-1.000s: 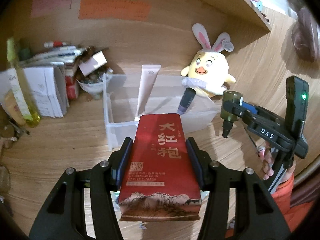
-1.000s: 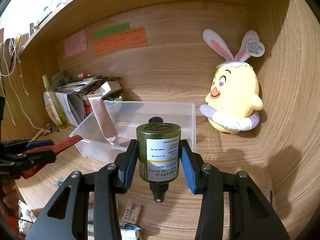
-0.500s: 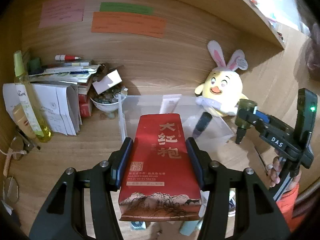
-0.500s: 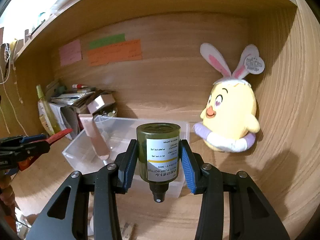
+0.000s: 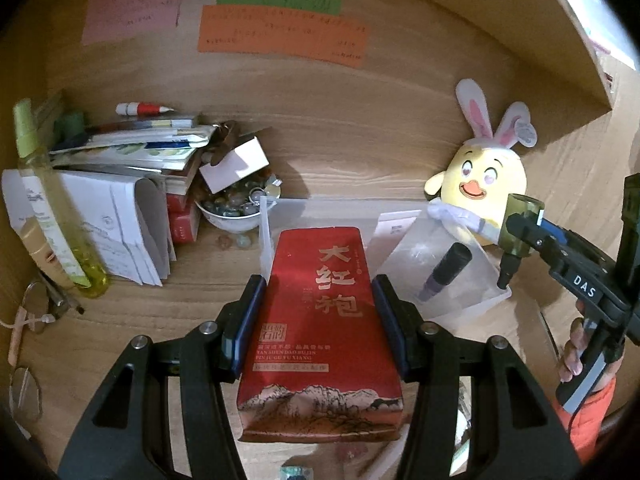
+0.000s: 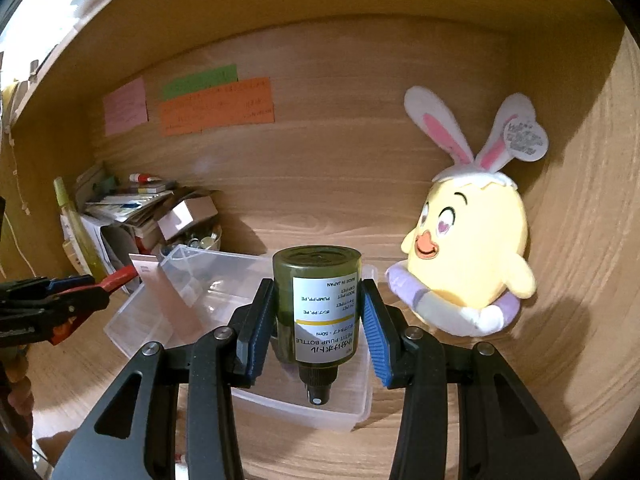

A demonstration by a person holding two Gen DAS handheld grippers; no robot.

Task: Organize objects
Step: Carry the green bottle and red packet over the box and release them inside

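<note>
My left gripper (image 5: pixel 320 312) is shut on a red tea packet (image 5: pixel 320 332) with gold Chinese characters, held just in front of a clear plastic bin (image 5: pixel 452 268). The bin holds a pale tube (image 5: pixel 394 228) and a dark pen-like bottle (image 5: pixel 446 270). My right gripper (image 6: pixel 318 320) is shut on an olive-green pump bottle (image 6: pixel 320 304), nozzle down, held above the bin (image 6: pixel 200 292). The right gripper also shows in the left wrist view (image 5: pixel 532 236), at the bin's right end.
A yellow plush chick with rabbit ears (image 6: pixel 468 256) sits against the right wall. A stack of books and papers (image 5: pixel 120 184), a bowl of stones (image 5: pixel 236 208) and a tall yellow bottle (image 5: pixel 52 208) stand at the left. Glasses (image 5: pixel 24 360) lie at the front left.
Both grippers have pulled back and risen from the bin, keeping their loads. The bin now sits lower and farther in both views.
</note>
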